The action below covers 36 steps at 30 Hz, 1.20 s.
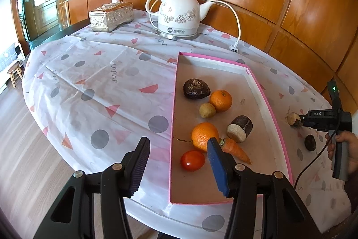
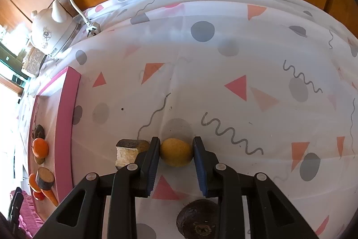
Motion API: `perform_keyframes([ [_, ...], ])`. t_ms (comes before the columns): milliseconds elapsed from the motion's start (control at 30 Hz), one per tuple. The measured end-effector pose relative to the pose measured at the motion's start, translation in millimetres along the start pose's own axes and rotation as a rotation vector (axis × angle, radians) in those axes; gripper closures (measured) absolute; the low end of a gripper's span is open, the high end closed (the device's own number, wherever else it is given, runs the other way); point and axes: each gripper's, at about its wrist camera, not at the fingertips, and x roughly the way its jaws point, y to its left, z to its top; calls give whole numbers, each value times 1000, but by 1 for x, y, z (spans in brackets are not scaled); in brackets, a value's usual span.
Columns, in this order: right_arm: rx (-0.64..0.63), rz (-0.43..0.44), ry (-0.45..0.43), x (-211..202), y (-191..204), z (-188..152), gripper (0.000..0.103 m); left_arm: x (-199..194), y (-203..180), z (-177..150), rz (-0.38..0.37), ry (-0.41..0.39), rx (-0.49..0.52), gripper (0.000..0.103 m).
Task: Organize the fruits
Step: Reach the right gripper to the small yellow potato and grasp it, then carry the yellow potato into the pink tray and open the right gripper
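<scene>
A pink-rimmed box (image 1: 257, 84) holds a dark passion fruit (image 1: 196, 89), two oranges (image 1: 220, 100), a small tan fruit (image 1: 207, 110), a sugarcane piece (image 1: 239, 128), a carrot (image 1: 237, 149) and a tomato (image 1: 192, 160). My left gripper (image 1: 179, 140) hovers open over the box's near end, holding nothing. To the right of the box, my right gripper (image 2: 176, 140) is shut on a small yellow fruit (image 2: 176, 152) that rests on the tablecloth, with a pad touching each side. A second sugarcane piece (image 2: 127, 153) lies just left of it. A dark fruit (image 2: 197, 218) lies under the gripper body.
A white kettle (image 1: 179, 12) with its cord and plug (image 1: 235, 48) and a silver tissue box (image 1: 110, 16) stand at the table's far side. Wood panelling backs the table. A hand (image 1: 344, 149) grips the right tool. A stool (image 1: 14, 73) stands on the floor at left.
</scene>
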Motion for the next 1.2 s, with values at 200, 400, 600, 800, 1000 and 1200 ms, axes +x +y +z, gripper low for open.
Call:
perform_keyframes([
  [200, -18, -19, -12, 0, 3, -1, 73, -13, 9, 0, 12, -37, -23, 47],
  [400, -15, -37, -50, -12, 6, -8, 74, -19, 14, -1, 13, -53, -38, 47],
  [600, -36, -41, -102, -34, 10, -13, 74, -23, 12, -2, 6, -60, -34, 44],
  [800, -102, 38, -168, -67, 32, -21, 74, -24, 10, -2, 6, -63, -36, 43],
  [1000, -215, 141, -158, -73, 80, -34, 73, -25, 10, -3, 6, -67, -38, 40],
  [1200, -296, 219, -117, -66, 126, -49, 74, -23, 12, -3, 3, -60, -46, 40],
])
